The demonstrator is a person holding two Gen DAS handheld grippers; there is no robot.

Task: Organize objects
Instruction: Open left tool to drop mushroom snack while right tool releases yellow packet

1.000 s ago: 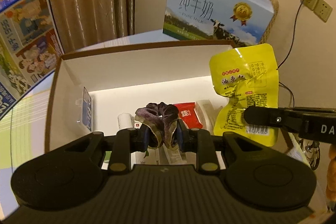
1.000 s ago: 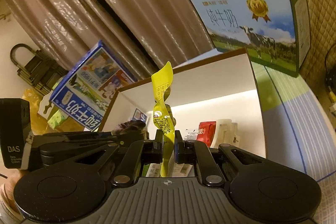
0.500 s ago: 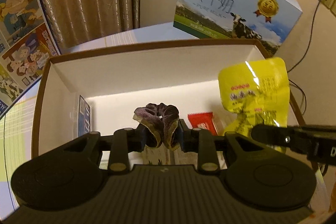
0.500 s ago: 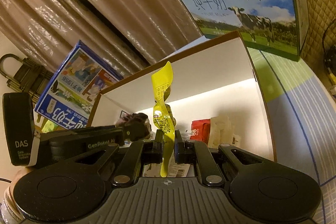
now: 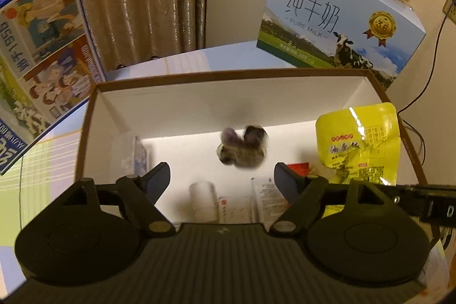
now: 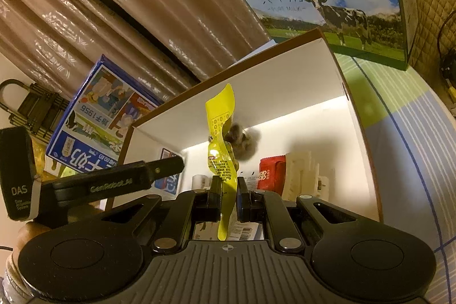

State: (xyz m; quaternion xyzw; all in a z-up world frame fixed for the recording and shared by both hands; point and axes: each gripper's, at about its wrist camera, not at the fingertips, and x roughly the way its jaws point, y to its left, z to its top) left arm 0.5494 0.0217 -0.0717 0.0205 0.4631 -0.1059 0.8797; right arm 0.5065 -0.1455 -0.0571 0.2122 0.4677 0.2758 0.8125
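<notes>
We hold both grippers over the open box so things drop straight in. Our left gripper has just been opening; its jaws stand wide with nothing between them, and the scrunchie, blurred, is clear of the pads in mid-air above the box floor. Our right gripper is clamped on the yellow packet, upright over the right side. The floor's far half looks bare; the near part holds a red packet and small boxes. The packet, we judge, has room right of the scrunchie.
</notes>
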